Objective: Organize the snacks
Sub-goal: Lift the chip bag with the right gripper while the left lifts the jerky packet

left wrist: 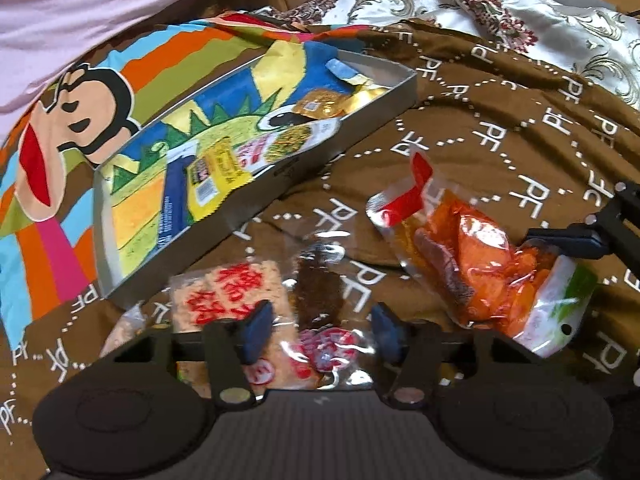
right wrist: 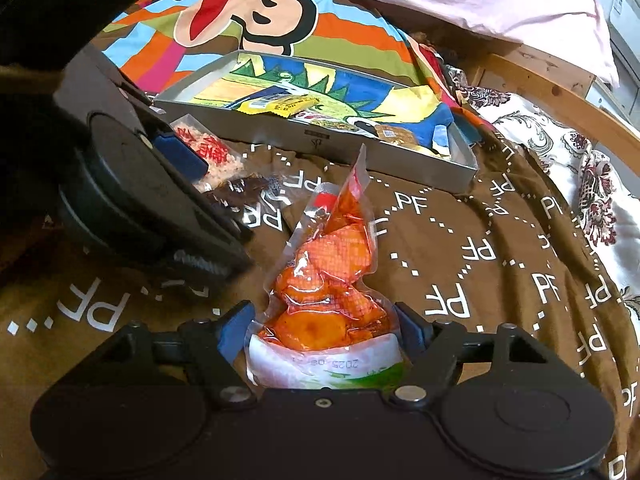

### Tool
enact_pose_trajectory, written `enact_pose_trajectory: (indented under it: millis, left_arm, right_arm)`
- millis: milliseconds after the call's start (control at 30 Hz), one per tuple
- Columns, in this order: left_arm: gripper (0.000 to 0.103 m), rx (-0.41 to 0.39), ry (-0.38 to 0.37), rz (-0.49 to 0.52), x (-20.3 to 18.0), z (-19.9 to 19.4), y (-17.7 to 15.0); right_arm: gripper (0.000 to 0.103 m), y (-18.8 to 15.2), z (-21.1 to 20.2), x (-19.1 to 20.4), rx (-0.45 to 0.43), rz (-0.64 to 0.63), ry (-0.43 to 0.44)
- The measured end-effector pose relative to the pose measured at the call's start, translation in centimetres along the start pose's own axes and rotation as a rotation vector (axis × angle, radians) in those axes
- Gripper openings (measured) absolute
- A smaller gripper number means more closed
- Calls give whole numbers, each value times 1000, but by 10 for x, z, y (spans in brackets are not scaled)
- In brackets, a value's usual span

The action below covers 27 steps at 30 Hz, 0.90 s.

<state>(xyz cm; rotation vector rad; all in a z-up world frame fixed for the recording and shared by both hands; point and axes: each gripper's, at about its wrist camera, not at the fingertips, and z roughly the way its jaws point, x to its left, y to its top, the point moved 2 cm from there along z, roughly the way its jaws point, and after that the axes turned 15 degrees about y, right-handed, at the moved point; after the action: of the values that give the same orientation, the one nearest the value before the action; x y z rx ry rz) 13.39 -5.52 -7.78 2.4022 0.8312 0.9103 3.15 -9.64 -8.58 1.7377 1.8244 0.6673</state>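
Brown blanket [right wrist: 500, 280], grey tray [right wrist: 400, 158] (snacks inside), right tongs [right wrist: 326, 330] pinching orange pouch [right wrist: 332, 280], left tongs [left wrist: 320, 334] spread

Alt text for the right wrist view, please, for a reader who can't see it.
The right hand-held gripper has its blue pads on either side of a clear pouch of orange snack on a brown blanket. Behind lies a shallow grey box holding packets; the left hand-held gripper is at left.

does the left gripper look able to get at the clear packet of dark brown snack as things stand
Probably yes. The clear packet of dark brown snack lies on the brown blanket just ahead of the left gripper, between its parted fingers, with nothing over it. The rice cracker pack lies alongside.
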Motion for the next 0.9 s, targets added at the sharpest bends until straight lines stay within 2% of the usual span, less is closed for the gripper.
enact_pose_trajectory:
  millis: [367, 467, 533, 633, 900]
  left_arm:
    - [51, 43, -10, -81, 5, -14, -2]
    - [51, 50, -10, -119, 11, -14, -2]
    - [51, 50, -14, -137, 14, -13, -2]
    - [51, 44, -14, -152, 15, -14, -2]
    - [50, 11, -15, -191, 20, -24, 0]
  right_arm:
    - [77, -1, -2, 1, -6, 0, 14]
    - [88, 0, 0, -1, -18, 4, 3]
    - [90, 0, 3, -2, -17, 0, 6]
    - [76, 0, 1, 2, -23, -13, 39]
    - [69, 0, -3, 16, -46, -117, 2]
